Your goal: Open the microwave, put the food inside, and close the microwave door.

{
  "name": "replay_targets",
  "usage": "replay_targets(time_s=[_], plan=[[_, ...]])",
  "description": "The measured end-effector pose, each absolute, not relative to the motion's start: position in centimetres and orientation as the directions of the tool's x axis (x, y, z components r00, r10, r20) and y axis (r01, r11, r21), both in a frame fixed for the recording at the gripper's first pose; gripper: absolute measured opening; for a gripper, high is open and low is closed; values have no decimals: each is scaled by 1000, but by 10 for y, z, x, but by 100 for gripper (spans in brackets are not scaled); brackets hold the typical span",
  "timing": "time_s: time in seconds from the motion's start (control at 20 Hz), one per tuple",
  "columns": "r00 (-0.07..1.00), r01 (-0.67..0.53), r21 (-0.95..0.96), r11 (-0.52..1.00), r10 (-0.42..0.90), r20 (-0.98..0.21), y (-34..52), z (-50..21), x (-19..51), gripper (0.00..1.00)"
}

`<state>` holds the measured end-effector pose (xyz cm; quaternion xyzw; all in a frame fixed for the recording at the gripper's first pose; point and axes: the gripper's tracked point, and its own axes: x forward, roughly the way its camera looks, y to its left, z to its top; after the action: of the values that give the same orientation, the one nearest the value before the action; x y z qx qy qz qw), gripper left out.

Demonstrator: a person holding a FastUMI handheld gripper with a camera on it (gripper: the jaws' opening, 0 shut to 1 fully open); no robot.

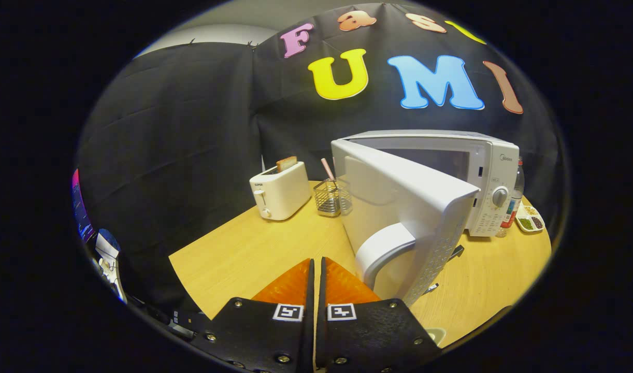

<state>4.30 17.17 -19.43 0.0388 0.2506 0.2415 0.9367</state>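
A white microwave [482, 171] stands on the round wooden table [254, 254], beyond my fingers to the right. Its door [399, 207] is swung open toward me, and the curved white handle [381, 251] sits just to the right of my fingertips. My gripper [316, 260] is shut with nothing between its fingers; the two tips meet with only a thin slit between them, close to the left of the handle. Part of the oven cavity shows behind the door's top edge. I cannot make out the food for the microwave.
A white toaster [279, 192] with a slice of bread stands at the back left. A wire holder [331, 197] with a striped straw sits between toaster and door. A bottle [513, 199] and a small snack tray [531, 220] stand right of the microwave.
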Motion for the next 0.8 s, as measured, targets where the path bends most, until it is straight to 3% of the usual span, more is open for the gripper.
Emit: replay_targets(time_s=[0.8], plan=[[814,-304,169,937,348,-465,91,-210,122,3]])
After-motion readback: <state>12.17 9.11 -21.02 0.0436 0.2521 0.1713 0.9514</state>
